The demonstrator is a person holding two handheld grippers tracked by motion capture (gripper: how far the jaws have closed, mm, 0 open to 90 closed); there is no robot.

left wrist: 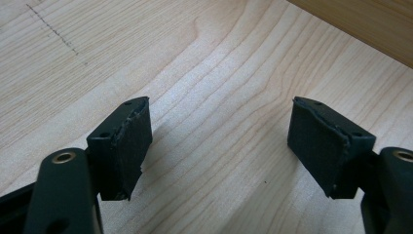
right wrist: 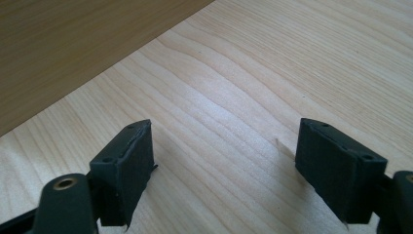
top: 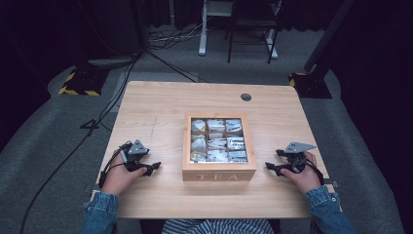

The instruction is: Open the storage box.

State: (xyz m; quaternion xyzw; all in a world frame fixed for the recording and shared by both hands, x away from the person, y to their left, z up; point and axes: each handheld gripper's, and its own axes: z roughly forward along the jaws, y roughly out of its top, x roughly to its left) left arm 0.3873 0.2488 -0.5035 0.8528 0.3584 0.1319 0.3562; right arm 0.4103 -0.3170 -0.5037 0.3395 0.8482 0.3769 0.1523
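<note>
- Left hand-held gripper (top: 155, 167) rests on the counter (top: 156, 107), jaws spread wide with nothing between them — bare wood shows in its own view.
- Right hand-held gripper (top: 271, 166) rests opposite, also wide and empty.
- Wooden tea box (top: 218, 173) stands between them near the counter's middle — apart from both, its windowed lid down over packets in compartments.

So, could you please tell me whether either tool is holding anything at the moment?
Nothing: the left tool and right tool are open, either side of the tea box.
</note>
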